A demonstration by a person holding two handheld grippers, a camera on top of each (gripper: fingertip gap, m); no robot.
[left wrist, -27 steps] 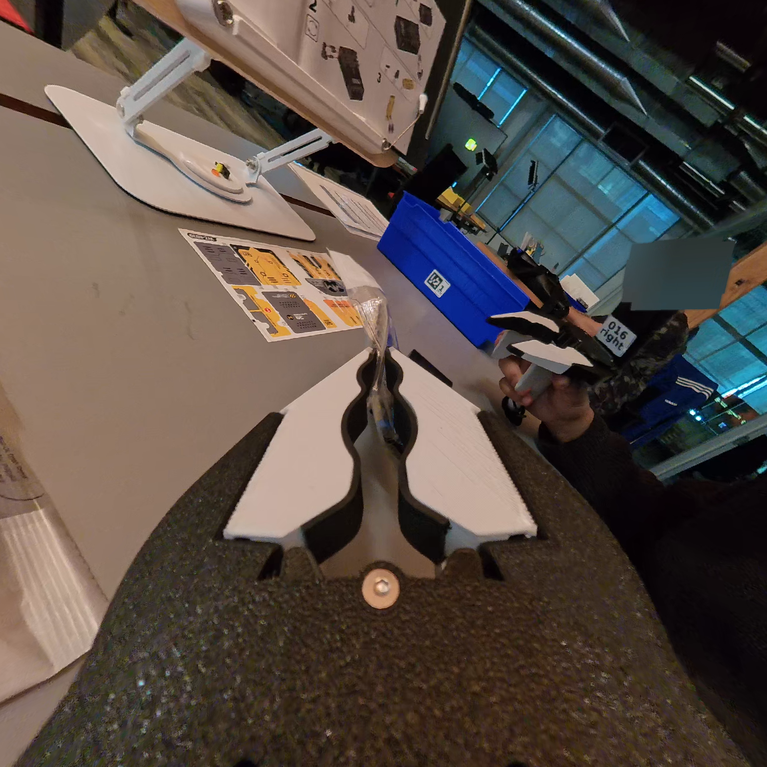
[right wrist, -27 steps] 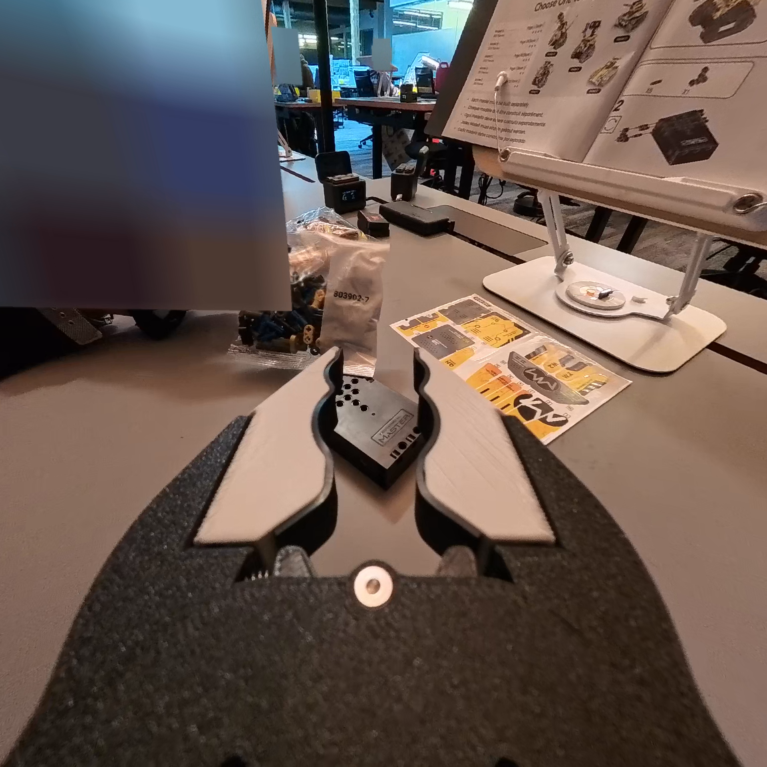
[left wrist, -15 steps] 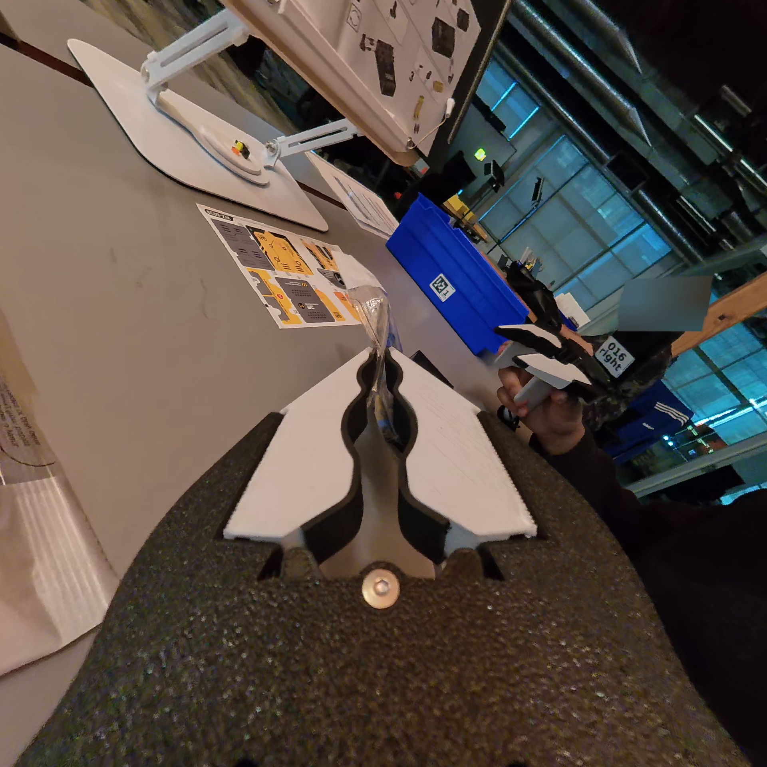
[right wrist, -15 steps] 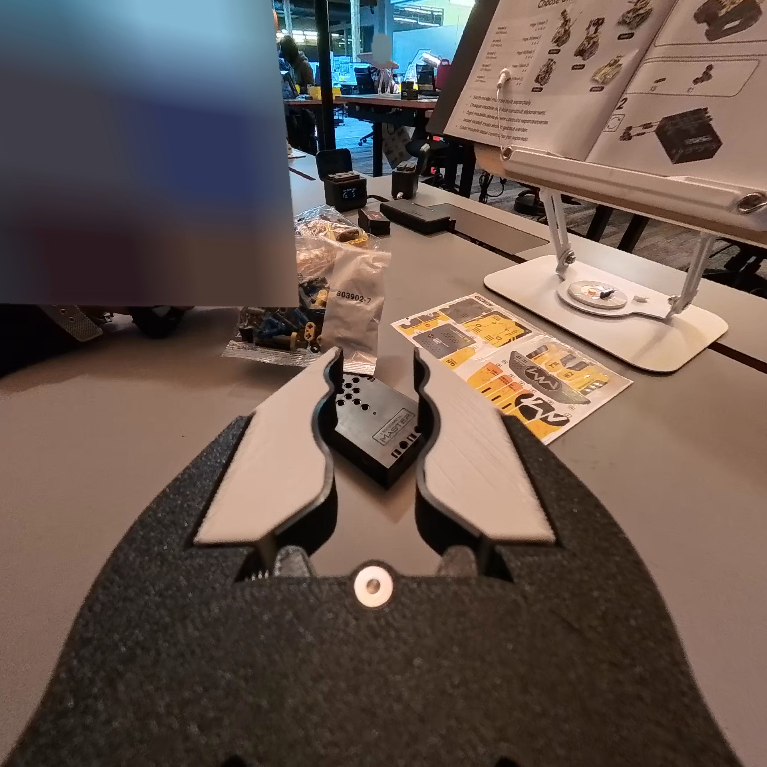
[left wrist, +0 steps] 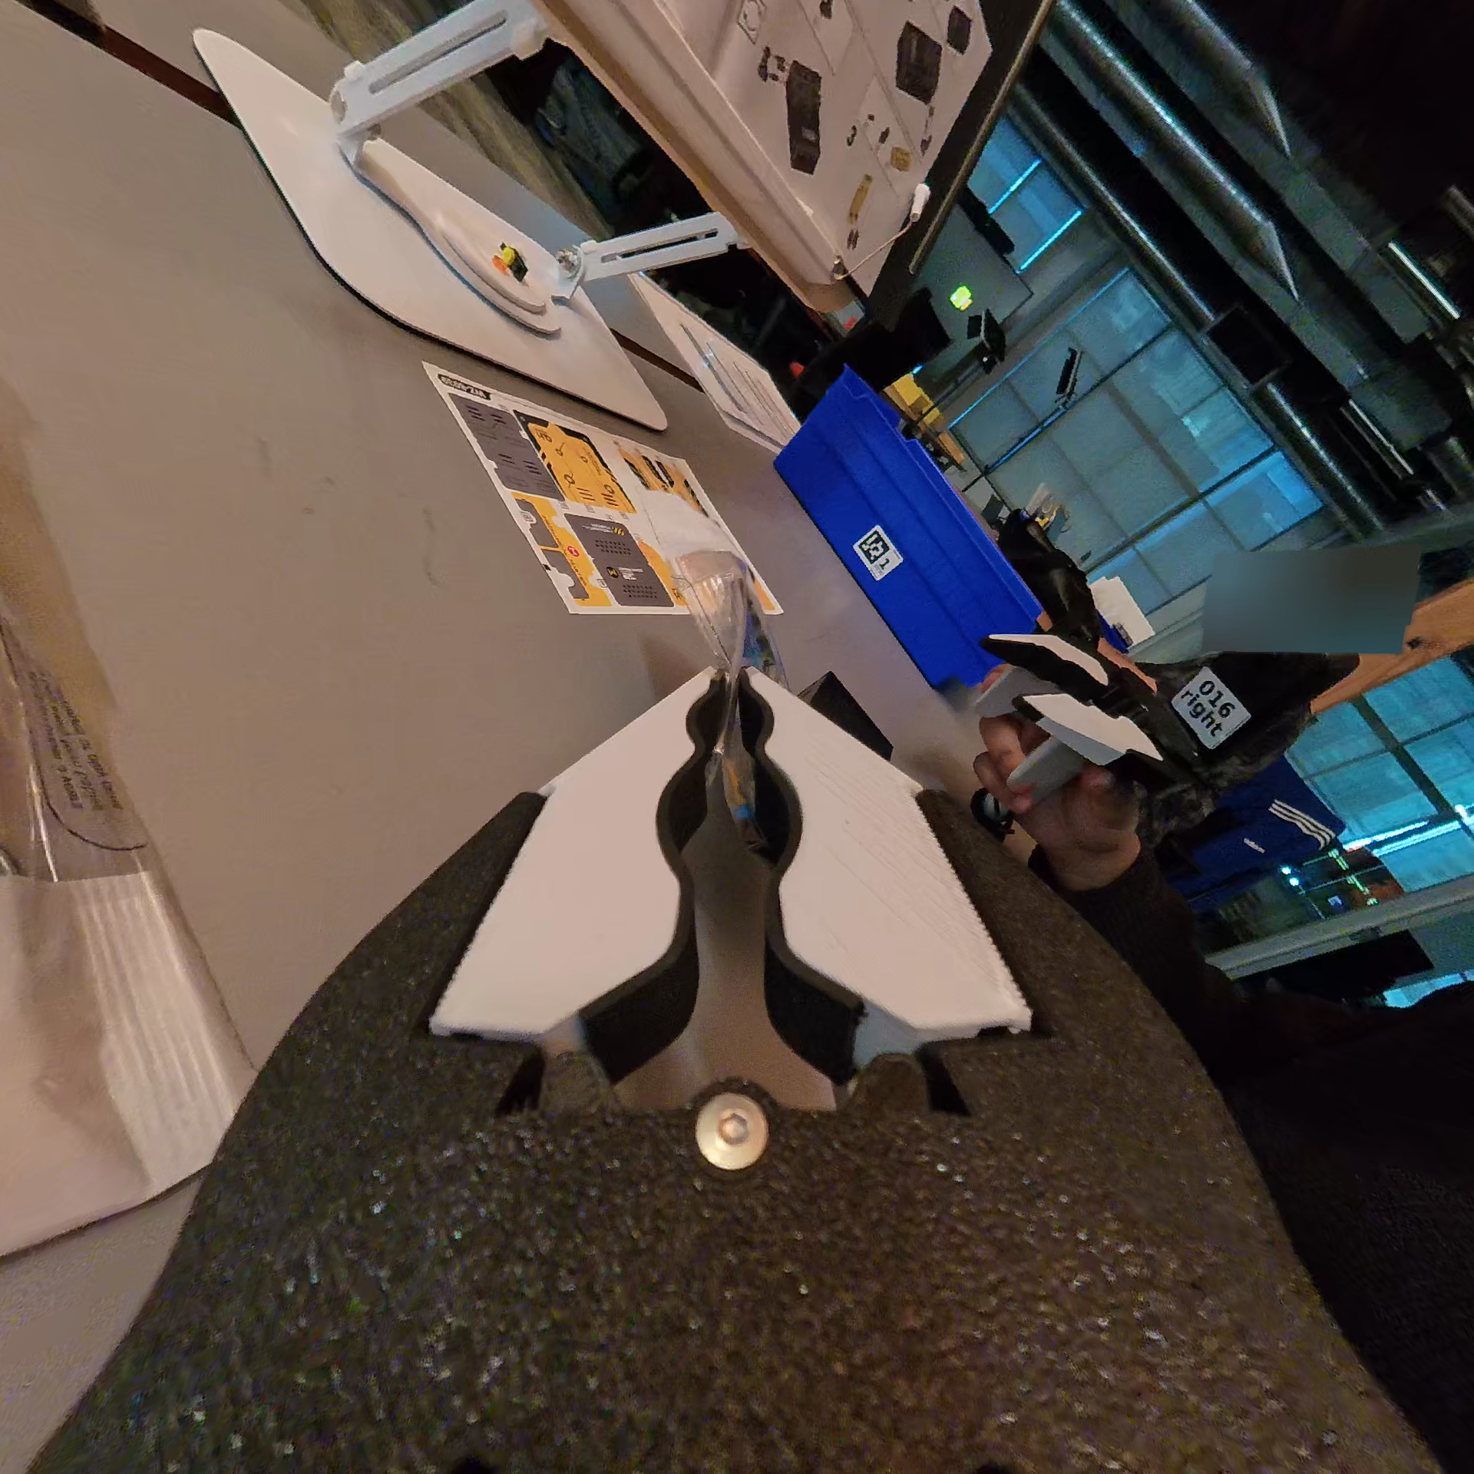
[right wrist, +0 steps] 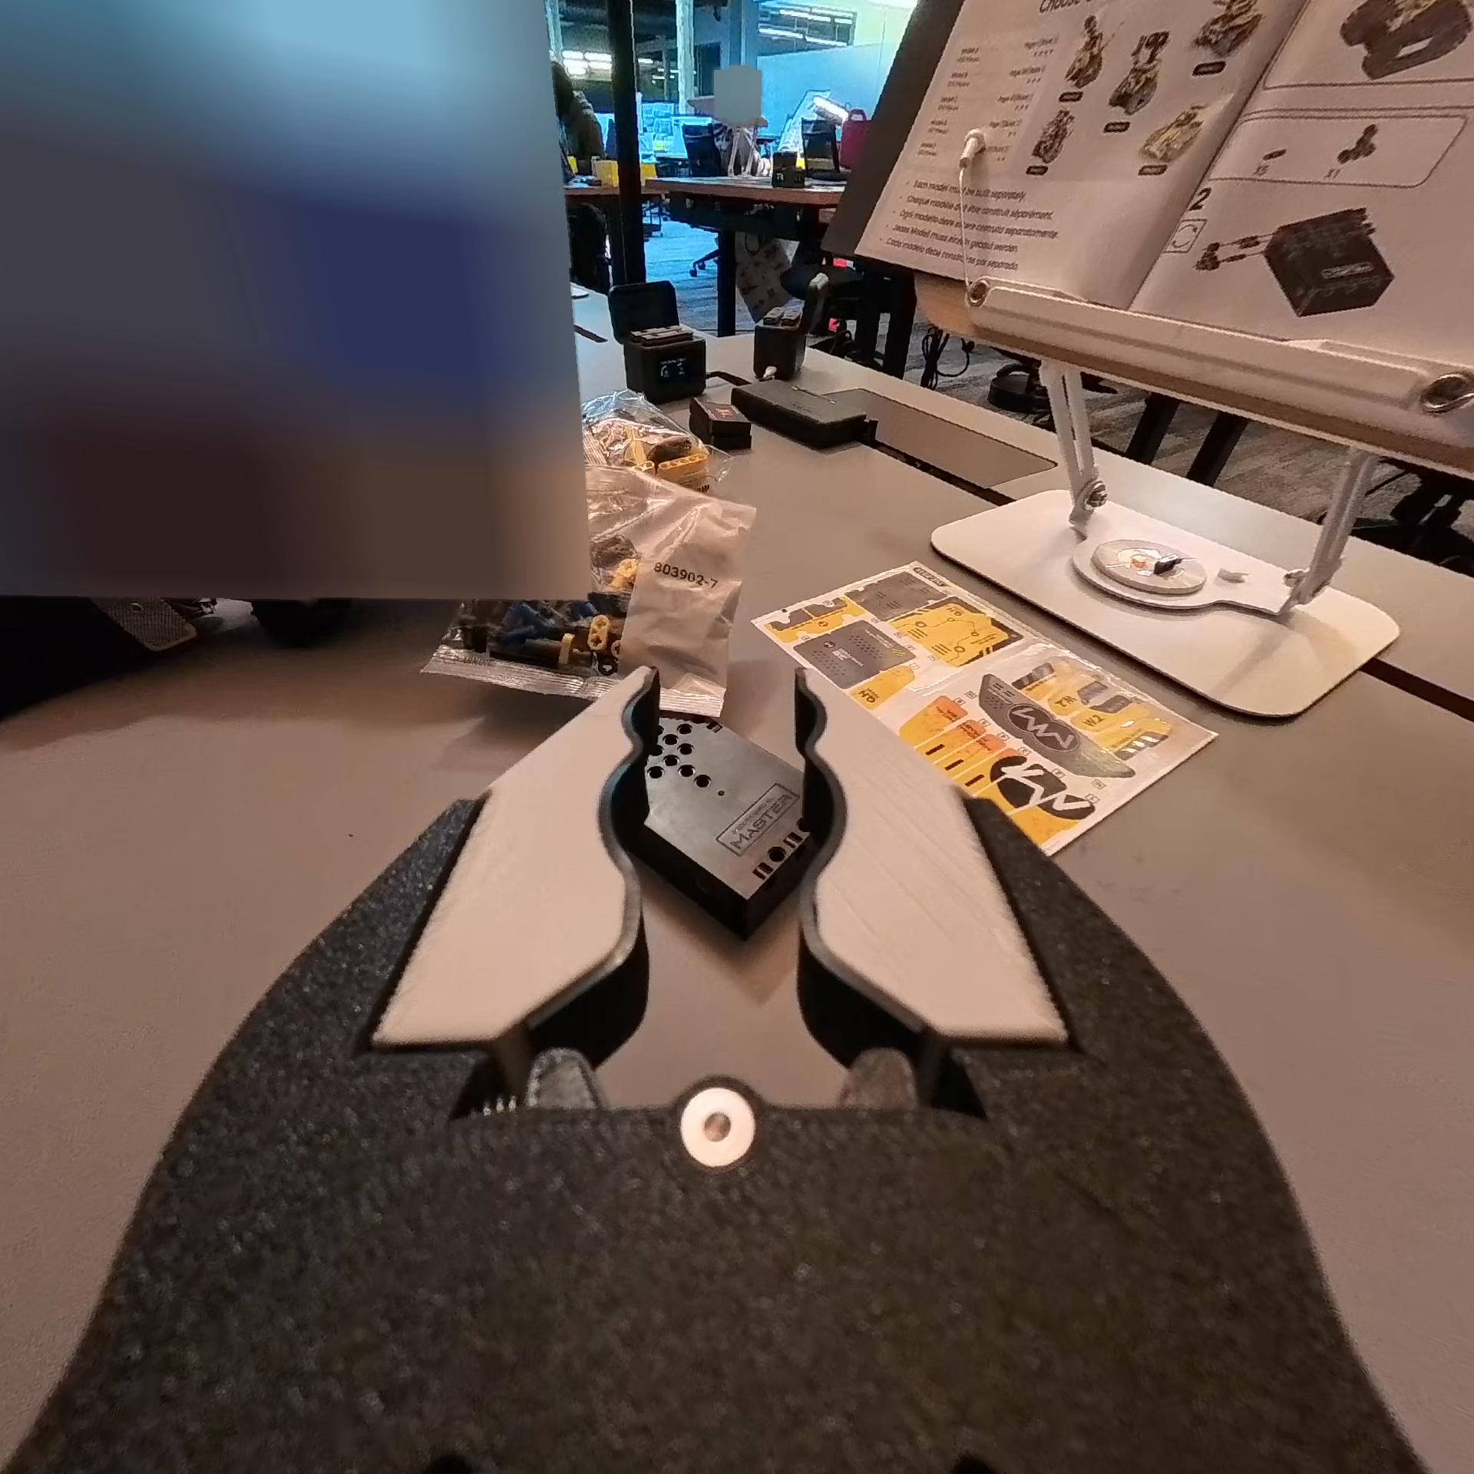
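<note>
Table, grey and wide, fills the lower half of both views. At upper right of the right wrist view a white book stand carries an open instruction booklet; below it, right of centre, lies a yellow and grey sticker sheet. A blue bin sits right of centre in the left wrist view. The right gripper is clamped on a black perforated block at frame centre, bags of small parts just beyond. The left gripper pinches a clear plastic bag, fingertips together on it, at centre.
</note>
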